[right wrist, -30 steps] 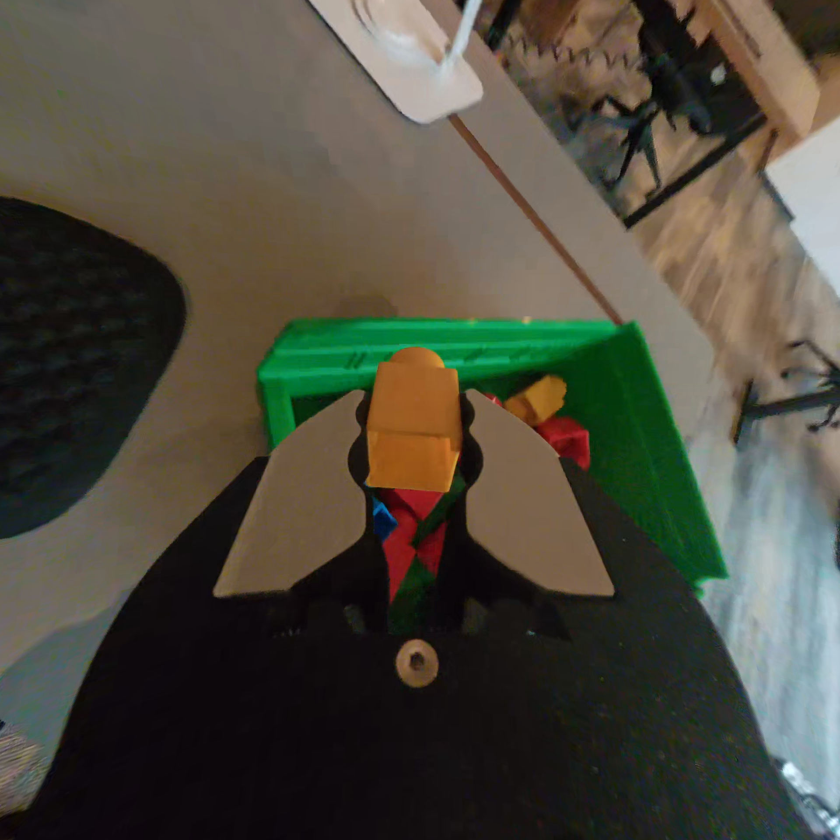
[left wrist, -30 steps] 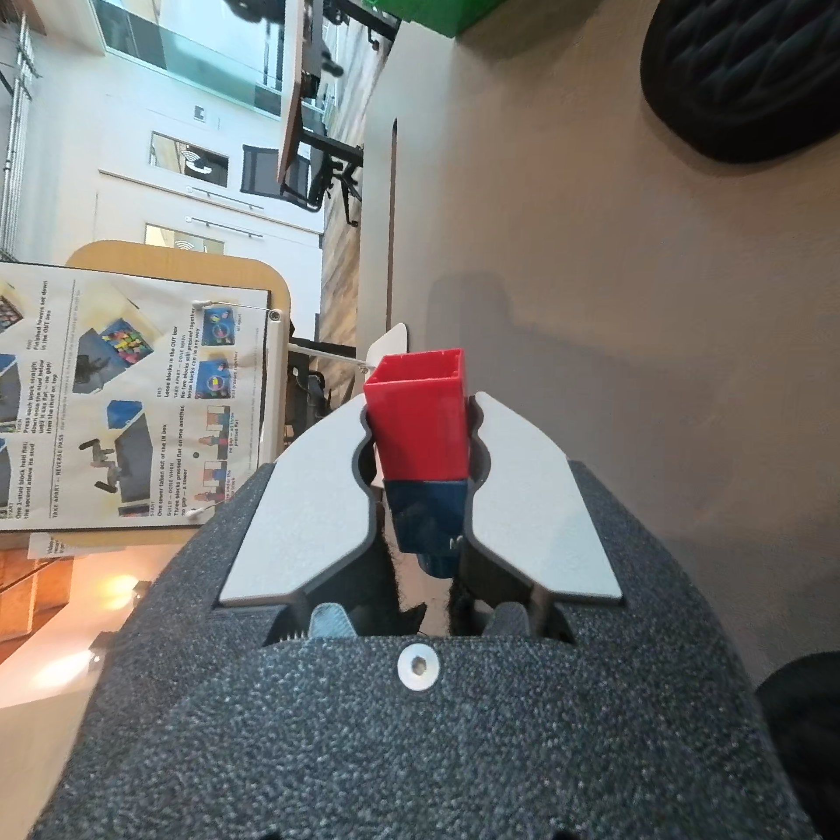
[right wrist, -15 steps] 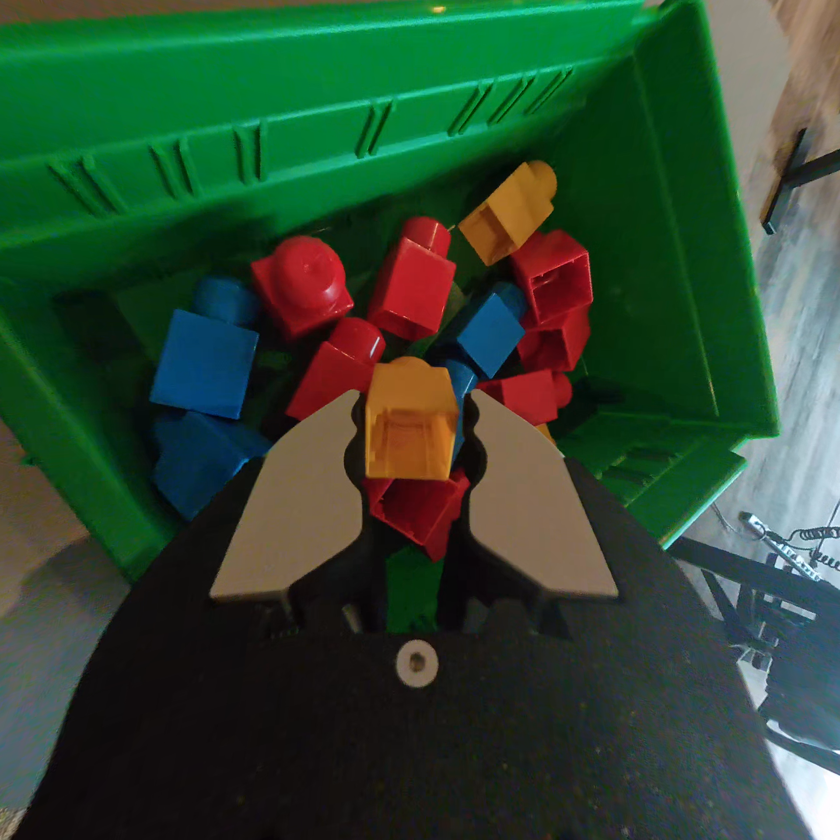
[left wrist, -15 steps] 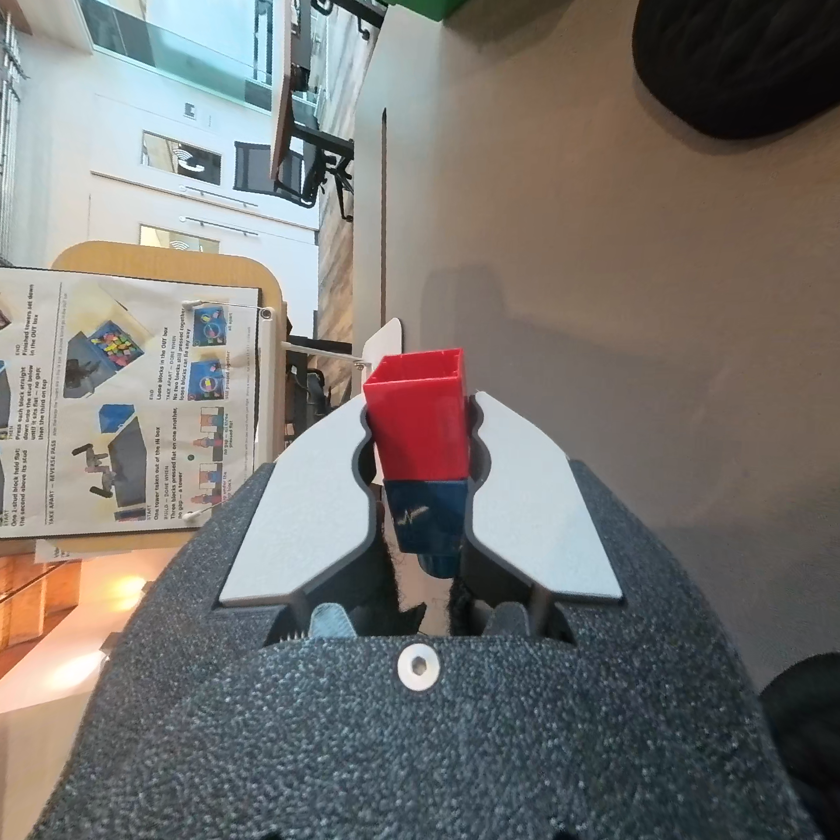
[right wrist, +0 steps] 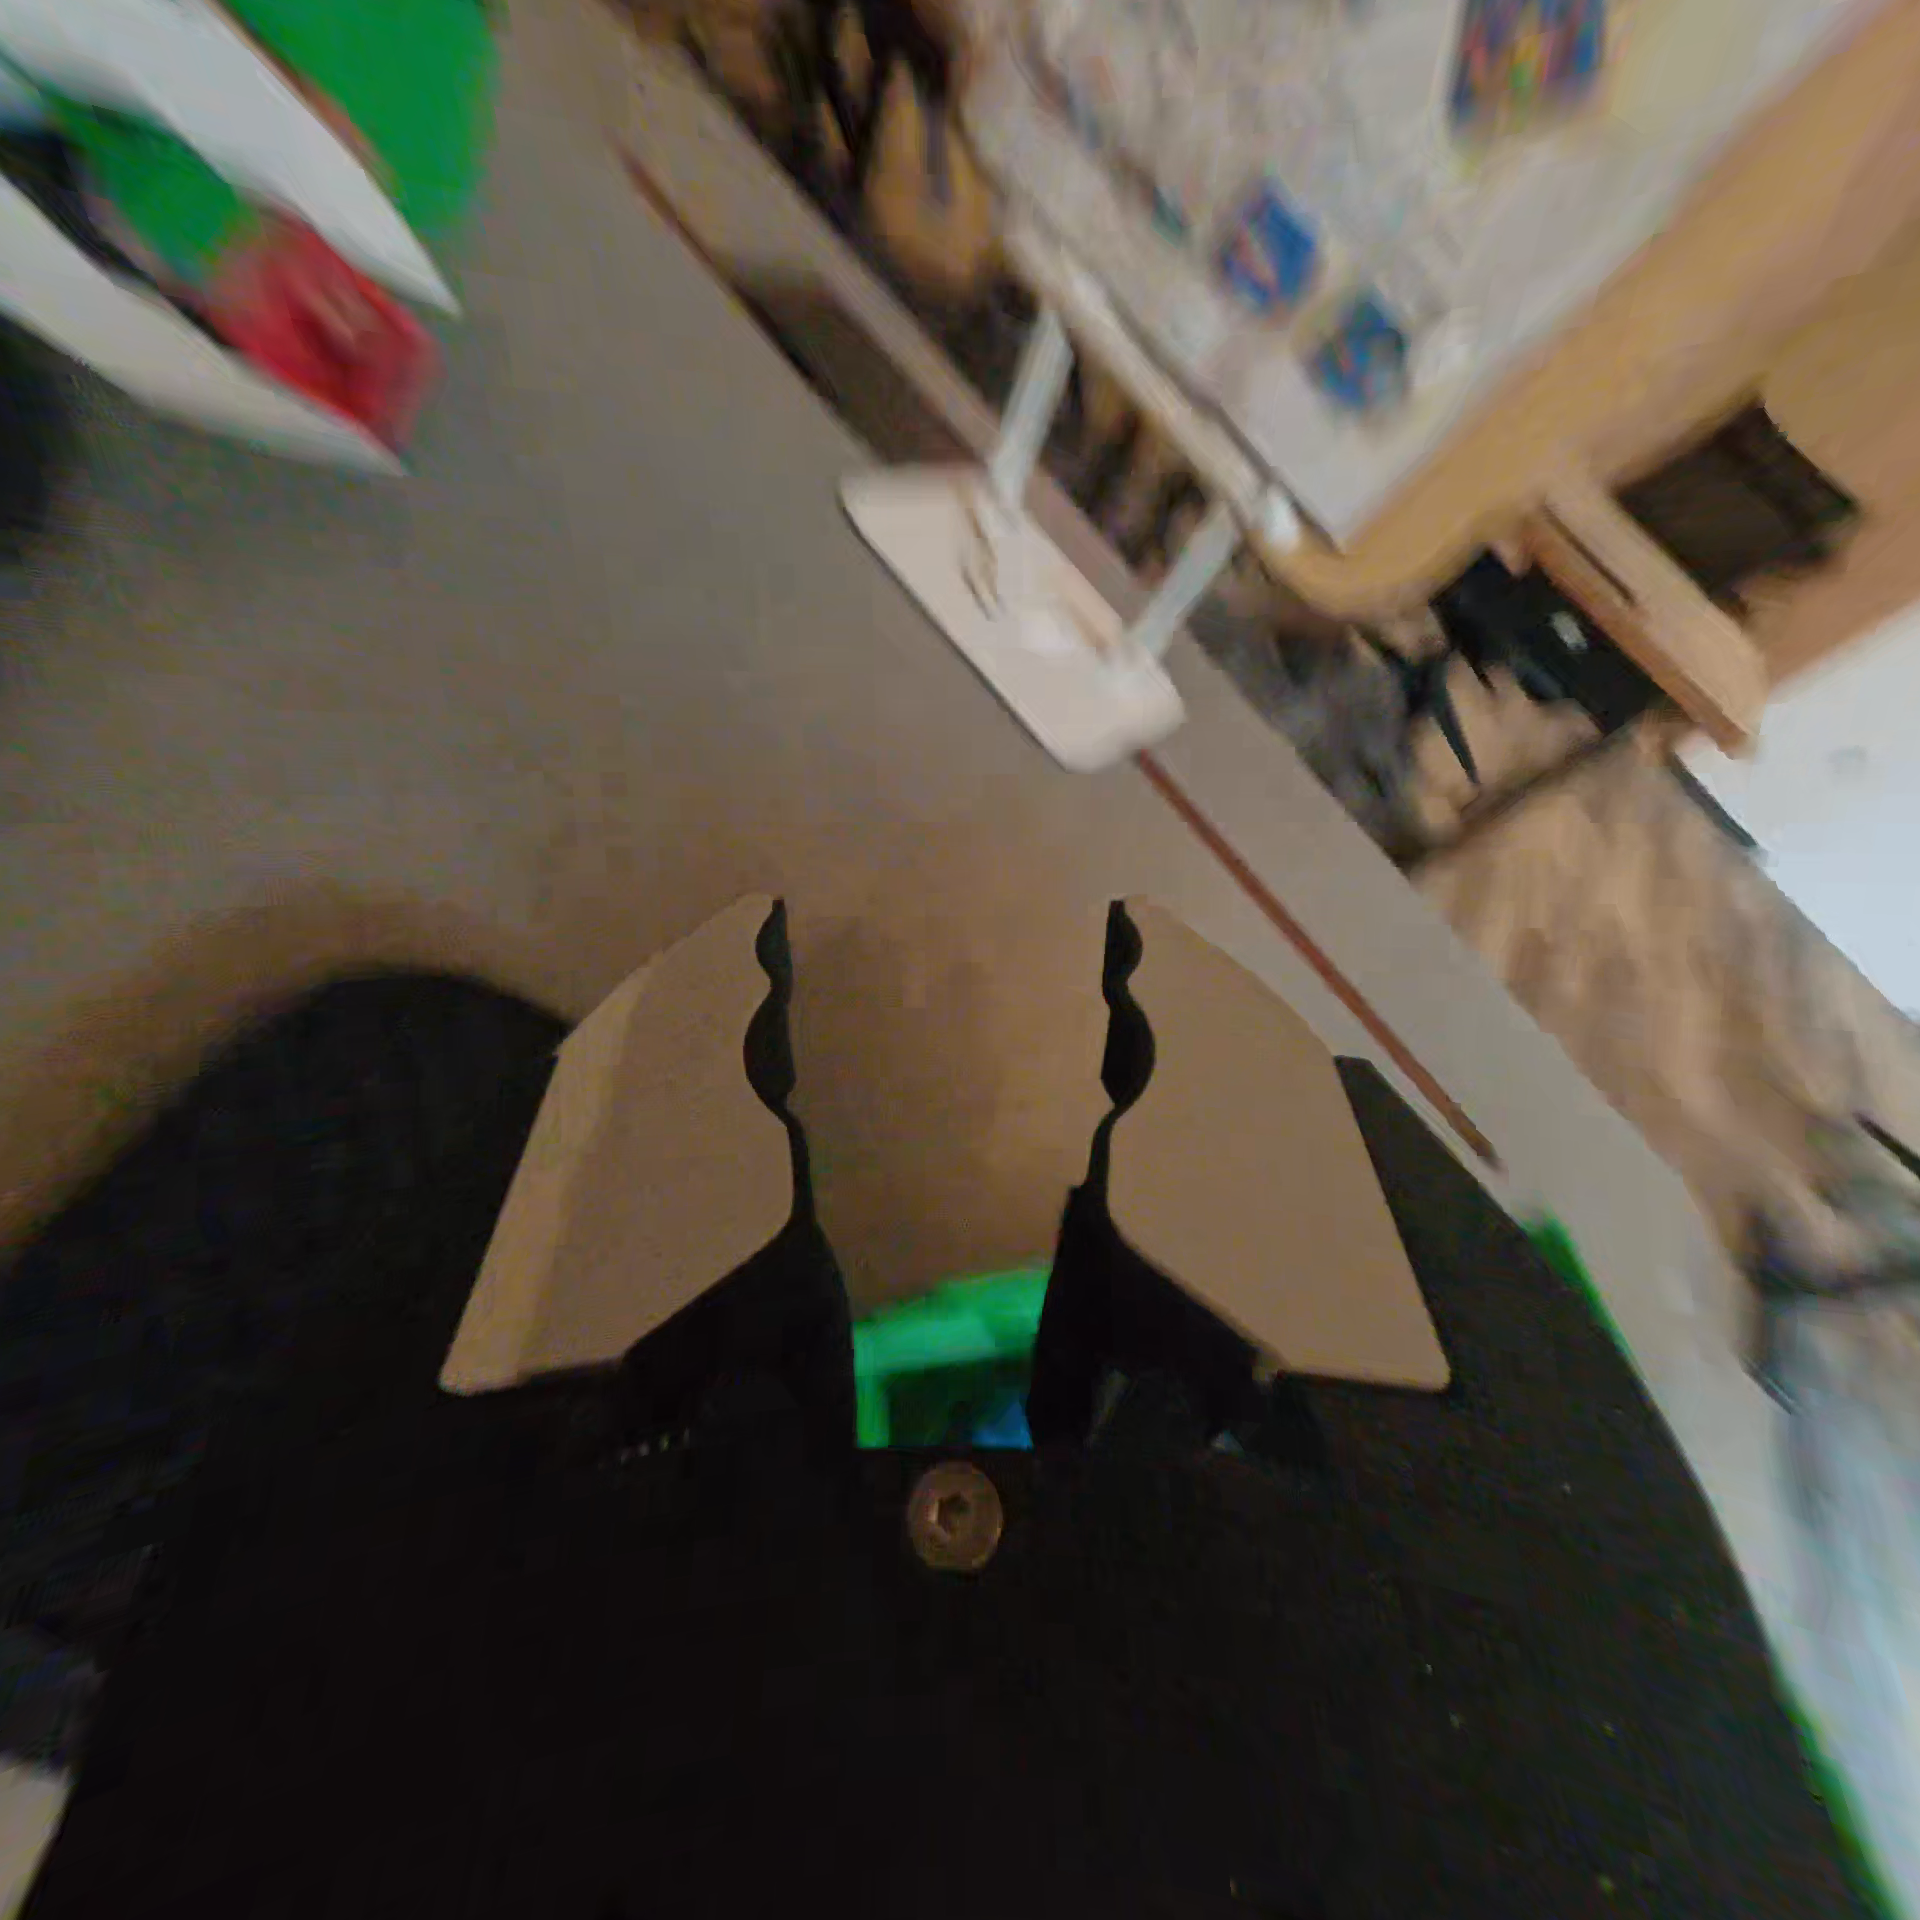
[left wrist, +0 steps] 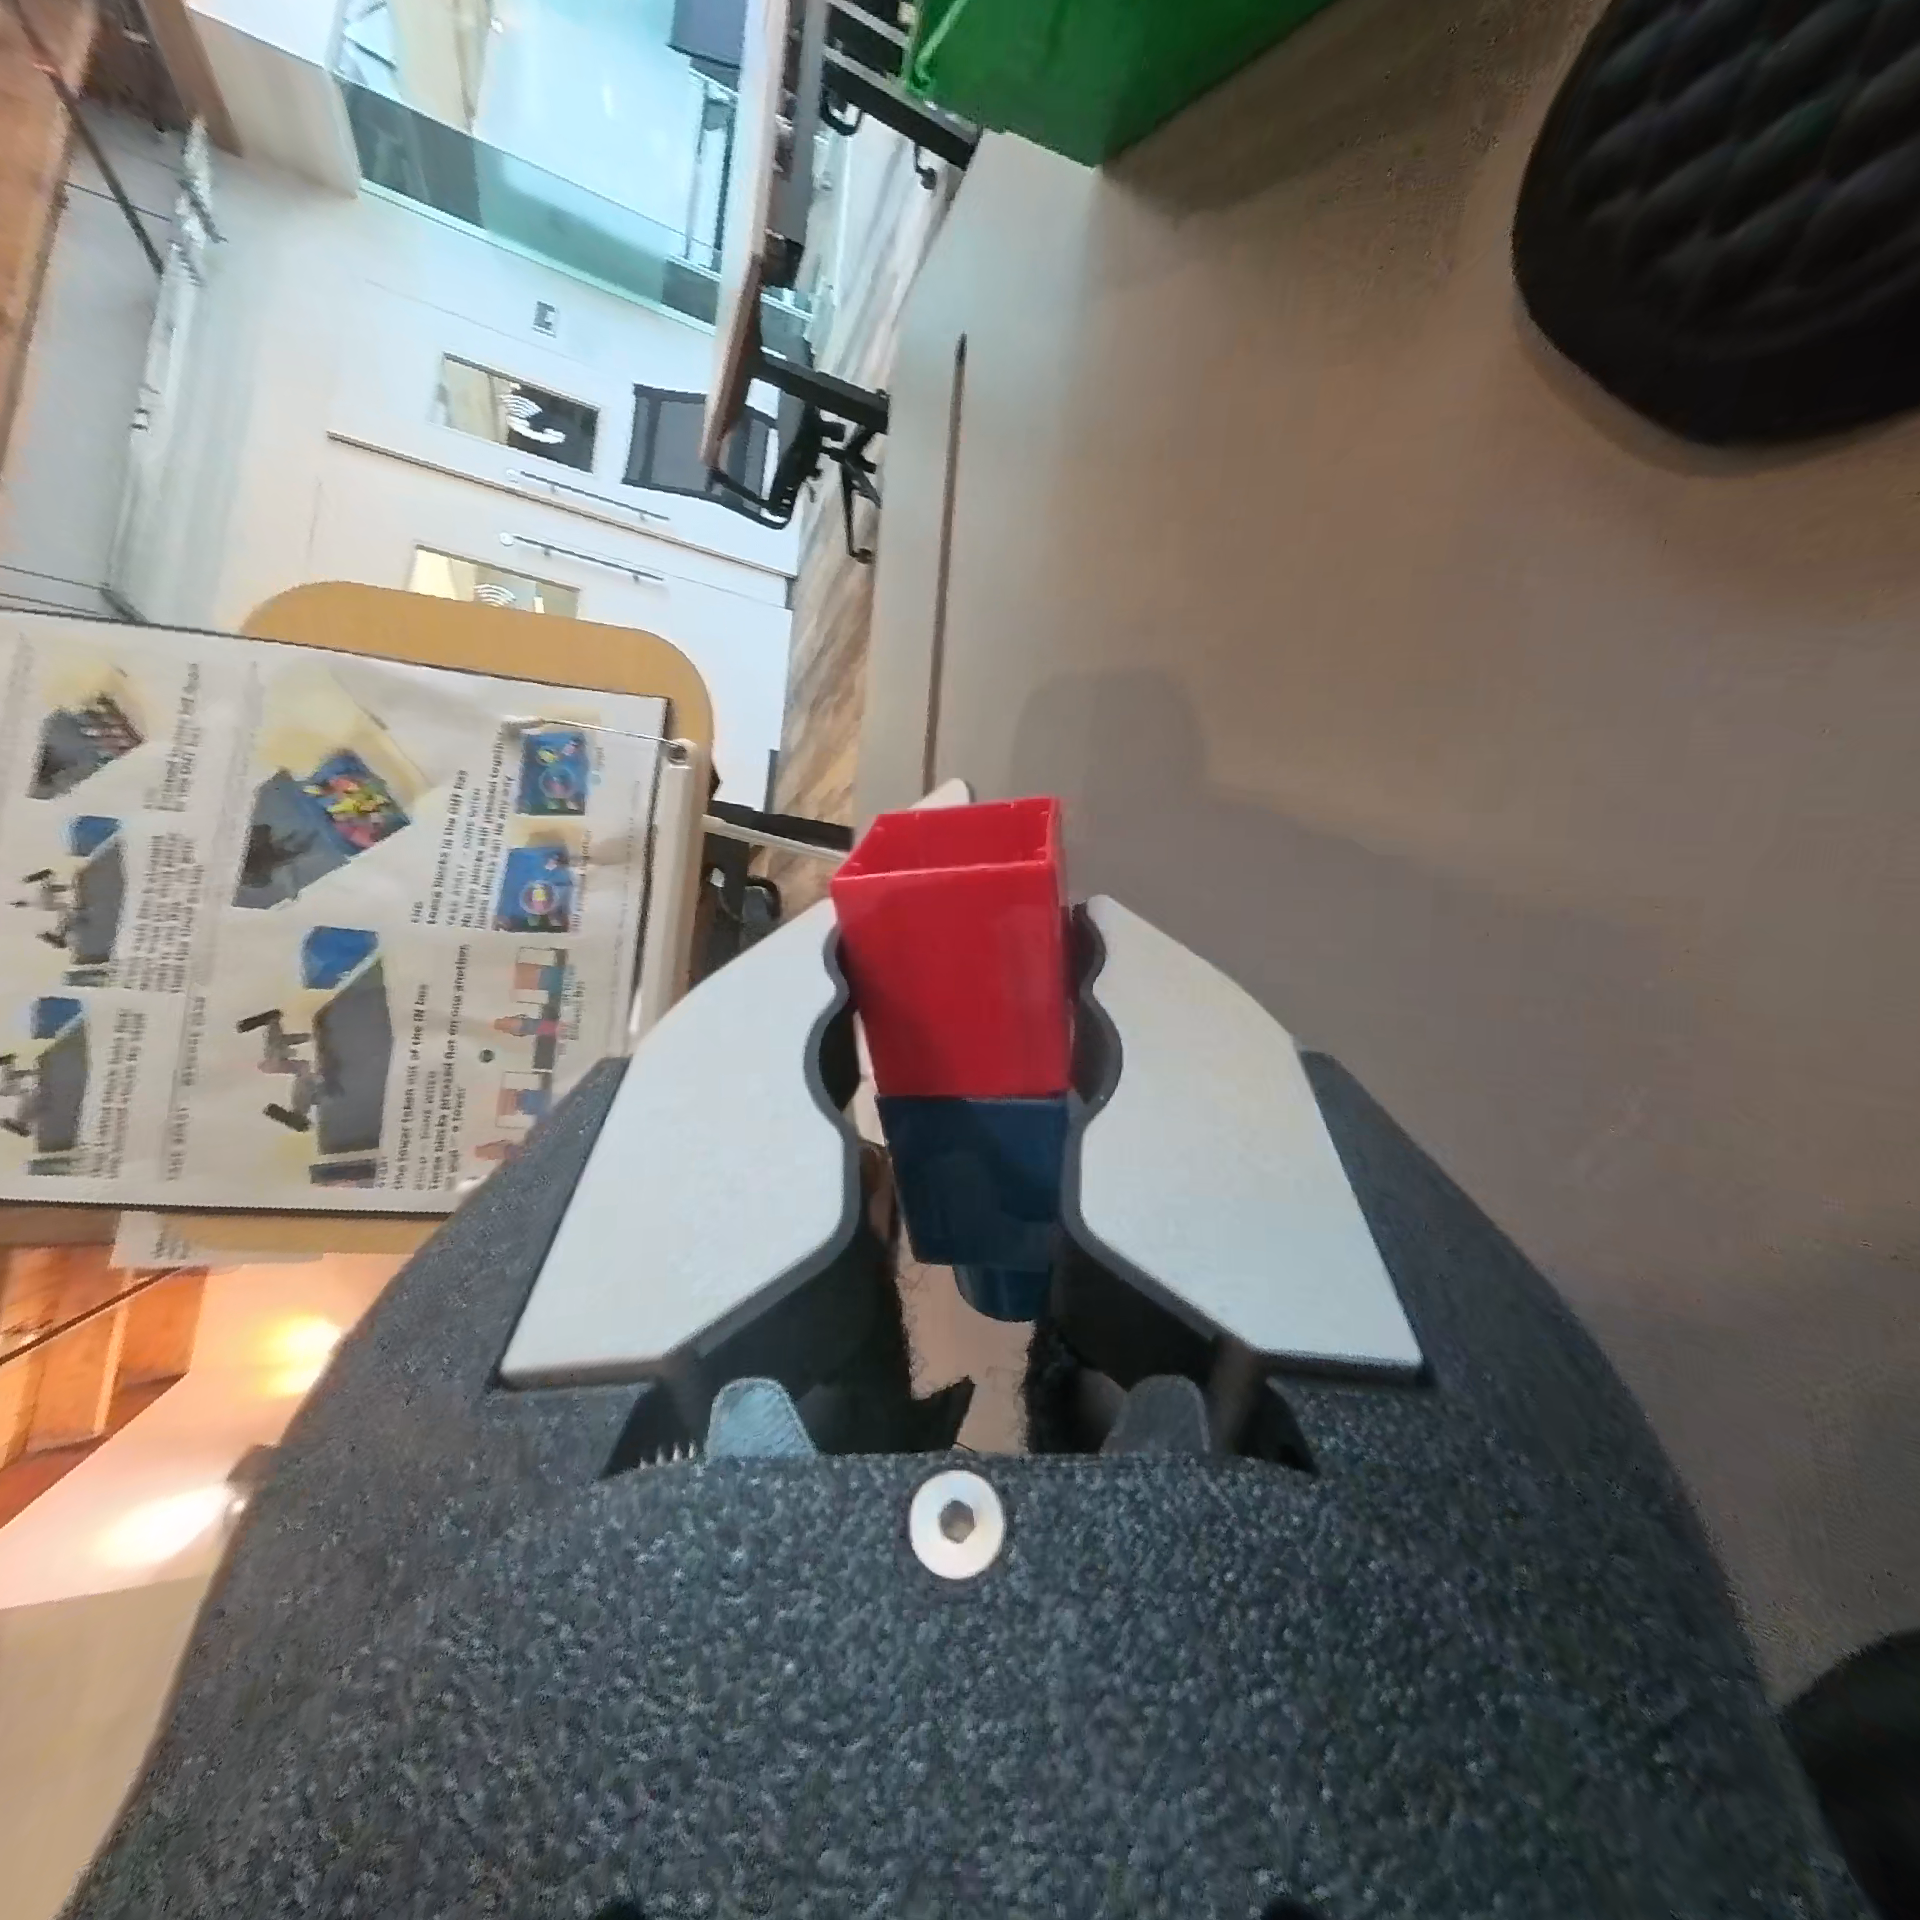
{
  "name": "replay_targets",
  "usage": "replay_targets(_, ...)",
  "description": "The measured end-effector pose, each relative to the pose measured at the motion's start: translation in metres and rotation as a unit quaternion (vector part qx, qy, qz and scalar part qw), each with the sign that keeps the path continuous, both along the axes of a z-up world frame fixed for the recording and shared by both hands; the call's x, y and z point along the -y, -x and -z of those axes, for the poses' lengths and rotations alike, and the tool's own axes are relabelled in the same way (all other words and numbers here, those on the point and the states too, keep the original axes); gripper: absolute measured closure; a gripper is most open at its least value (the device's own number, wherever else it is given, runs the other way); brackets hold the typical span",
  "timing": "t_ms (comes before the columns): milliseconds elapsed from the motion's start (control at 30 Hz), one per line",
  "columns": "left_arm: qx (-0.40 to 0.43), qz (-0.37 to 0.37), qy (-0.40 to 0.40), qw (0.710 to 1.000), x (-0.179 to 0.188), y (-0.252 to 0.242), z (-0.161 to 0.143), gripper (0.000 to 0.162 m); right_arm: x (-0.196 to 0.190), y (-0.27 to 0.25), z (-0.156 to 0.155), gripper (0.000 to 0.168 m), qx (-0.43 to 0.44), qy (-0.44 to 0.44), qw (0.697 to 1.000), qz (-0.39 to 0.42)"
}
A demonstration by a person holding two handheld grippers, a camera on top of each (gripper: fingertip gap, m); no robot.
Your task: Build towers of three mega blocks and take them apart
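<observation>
My left gripper (left wrist: 961, 925) is shut on a stack of two joined blocks, a red block (left wrist: 956, 977) in front and a dark blue block (left wrist: 977, 1184) behind it, held above the beige table (left wrist: 1455, 727). The red block's hollow underside faces away from me. My right gripper (right wrist: 945, 925) is open with nothing between its fingers, above the table (right wrist: 416, 727). The left gripper with its red block (right wrist: 322, 332) shows blurred at the top left of the right wrist view. Part of the green bin (right wrist: 945, 1361) shows behind the right fingers.
A green bin (left wrist: 1091, 73) stands at the far end in the left wrist view. A black round pad (left wrist: 1745, 208) lies at the upper right. A white stand base (right wrist: 1008, 613) holds an instruction sheet (left wrist: 312, 914) at the table's edge.
My right gripper opened over the green bin, the orange block left its grasp, and it swung away from the bin. The left gripper kept its red and blue stack almost still.
</observation>
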State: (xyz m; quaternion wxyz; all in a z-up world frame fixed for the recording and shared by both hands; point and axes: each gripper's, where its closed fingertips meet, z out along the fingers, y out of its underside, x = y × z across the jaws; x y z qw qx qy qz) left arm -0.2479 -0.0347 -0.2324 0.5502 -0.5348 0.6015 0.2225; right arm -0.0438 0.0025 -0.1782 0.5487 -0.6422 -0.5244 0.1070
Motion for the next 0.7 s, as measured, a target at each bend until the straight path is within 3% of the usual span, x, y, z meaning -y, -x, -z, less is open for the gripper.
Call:
replay_targets(100,0.012,-0.008,-0.047,0.999,-0.003,-0.002,-0.013,0.125,0.034,0.073,-0.013,0.105,-0.089,0.014,0.992,-0.083)
replay_targets(333,0.017,-0.029,-0.131,0.991,-0.004,-0.003,-0.034,0.125,0.054,0.182,0.016,0.095,-0.15,0.119,0.972,-0.14)
replay_targets(467,0.007,-0.032,-0.129,0.991,-0.004,-0.004,-0.029,0.125,0.05,0.2,0.017,0.106,-0.174,0.145,0.964,-0.139)
replay_targets(700,-0.005,-0.032,-0.135,0.99,-0.004,-0.005,-0.026,0.125,0.05,0.207,0.027,0.13,-0.136,0.119,0.974,-0.134)
